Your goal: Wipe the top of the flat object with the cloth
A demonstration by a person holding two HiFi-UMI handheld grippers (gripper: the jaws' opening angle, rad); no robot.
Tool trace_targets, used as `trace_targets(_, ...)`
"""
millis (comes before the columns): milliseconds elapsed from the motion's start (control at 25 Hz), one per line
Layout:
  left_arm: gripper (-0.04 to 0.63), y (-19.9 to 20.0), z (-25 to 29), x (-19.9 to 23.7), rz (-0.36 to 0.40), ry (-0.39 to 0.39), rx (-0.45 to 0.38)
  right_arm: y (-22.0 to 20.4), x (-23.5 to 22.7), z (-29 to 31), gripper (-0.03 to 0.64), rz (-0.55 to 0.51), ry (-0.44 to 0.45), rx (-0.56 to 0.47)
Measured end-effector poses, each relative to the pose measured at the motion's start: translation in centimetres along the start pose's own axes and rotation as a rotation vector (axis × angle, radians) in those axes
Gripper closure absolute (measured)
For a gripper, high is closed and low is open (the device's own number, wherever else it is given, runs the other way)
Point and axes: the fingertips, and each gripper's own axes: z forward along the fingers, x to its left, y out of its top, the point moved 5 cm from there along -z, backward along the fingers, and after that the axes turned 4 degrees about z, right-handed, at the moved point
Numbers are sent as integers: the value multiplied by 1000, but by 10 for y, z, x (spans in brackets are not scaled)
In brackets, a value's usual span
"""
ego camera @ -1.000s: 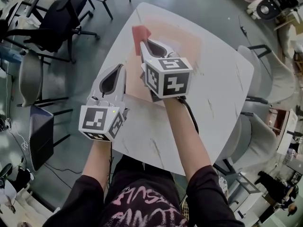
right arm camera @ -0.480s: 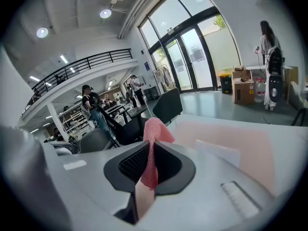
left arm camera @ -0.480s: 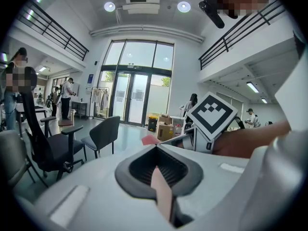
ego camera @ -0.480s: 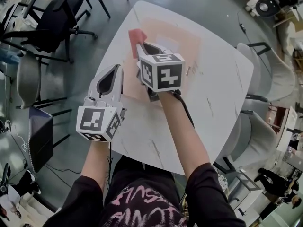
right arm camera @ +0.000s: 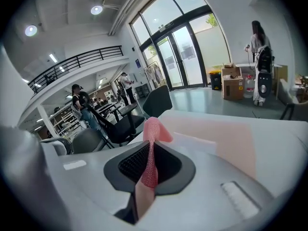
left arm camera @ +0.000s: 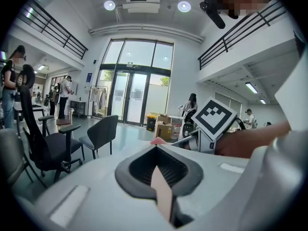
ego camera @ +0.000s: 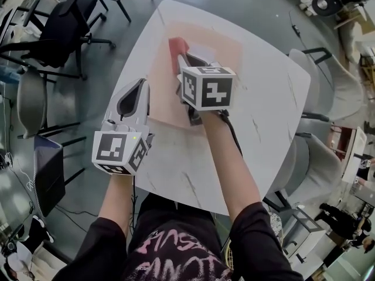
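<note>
two grippers: right gripper (ego camera: 186, 60) clamped on the red cloth (ego camera: 177, 44), which rests on the pink flat object (ego camera: 225, 48) at the table's (ego camera: 275, 98) 12 o'clock; left gripper (ego camera: 138, 86), jaws together, at the object's 8 o'clock.

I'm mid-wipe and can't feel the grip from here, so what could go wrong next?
1. The right gripper pinches only a narrow fold of the cloth, so dragging it across the surface could pull it free.
2. The left gripper is shut on just one edge of the thin pink sheet. A hard stroke may buckle the sheet or slide it on the table.
</note>
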Motion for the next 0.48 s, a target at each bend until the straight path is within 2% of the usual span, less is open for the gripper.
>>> trace_targets(480,595,0,8,-13,-10,-33,-6,-12,-46,-28,569,51,-107,10)
